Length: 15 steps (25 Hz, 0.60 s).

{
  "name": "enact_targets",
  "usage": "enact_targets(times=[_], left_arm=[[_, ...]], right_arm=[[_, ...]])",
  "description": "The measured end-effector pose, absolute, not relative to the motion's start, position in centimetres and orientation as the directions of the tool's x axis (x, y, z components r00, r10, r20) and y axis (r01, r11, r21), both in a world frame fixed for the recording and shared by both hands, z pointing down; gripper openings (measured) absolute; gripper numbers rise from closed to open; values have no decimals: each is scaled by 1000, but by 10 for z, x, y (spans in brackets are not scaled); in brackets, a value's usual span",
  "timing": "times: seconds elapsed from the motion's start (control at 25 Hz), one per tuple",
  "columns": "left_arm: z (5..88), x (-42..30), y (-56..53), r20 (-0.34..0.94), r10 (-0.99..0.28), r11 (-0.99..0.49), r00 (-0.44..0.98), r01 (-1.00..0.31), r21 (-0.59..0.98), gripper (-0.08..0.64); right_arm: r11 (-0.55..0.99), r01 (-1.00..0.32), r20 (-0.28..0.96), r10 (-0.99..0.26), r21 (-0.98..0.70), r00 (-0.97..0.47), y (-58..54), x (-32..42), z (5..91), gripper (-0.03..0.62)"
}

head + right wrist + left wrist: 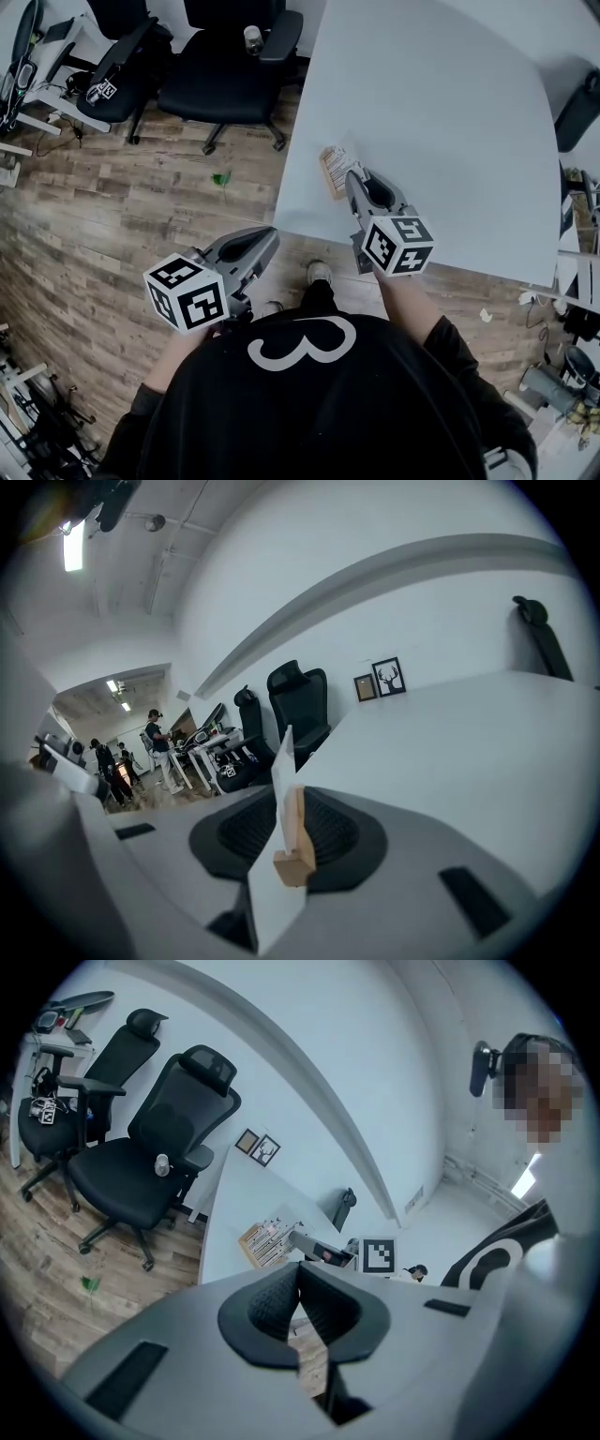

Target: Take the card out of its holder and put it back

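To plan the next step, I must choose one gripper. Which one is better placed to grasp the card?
Right. The right gripper is over the table with the card and its wooden holder between its open jaws. The left gripper hangs beside the table, over the floor.

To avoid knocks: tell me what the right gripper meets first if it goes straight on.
The card in its wooden holder, standing on the table at the tips of the right gripper, apparently between them.
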<state>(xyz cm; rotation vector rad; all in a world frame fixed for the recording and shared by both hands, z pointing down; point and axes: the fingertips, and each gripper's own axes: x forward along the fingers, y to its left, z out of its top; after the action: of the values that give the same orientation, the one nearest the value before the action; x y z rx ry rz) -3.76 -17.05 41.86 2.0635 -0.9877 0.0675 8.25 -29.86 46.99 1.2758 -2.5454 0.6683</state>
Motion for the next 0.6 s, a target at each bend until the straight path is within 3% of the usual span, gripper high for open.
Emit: enact_targets(times=[0.4,0.6], left_arm=[[424,-41,-167,380,-602,-351,702,-661,664,14],[423,-43,-162,382,-599,-357,704,-662,659,14]], right_arm=[[507,-827,395,-727,-242,-561,-301,80,467,29],[500,-835,397,-735,-228,-549,-300,82,466,29]])
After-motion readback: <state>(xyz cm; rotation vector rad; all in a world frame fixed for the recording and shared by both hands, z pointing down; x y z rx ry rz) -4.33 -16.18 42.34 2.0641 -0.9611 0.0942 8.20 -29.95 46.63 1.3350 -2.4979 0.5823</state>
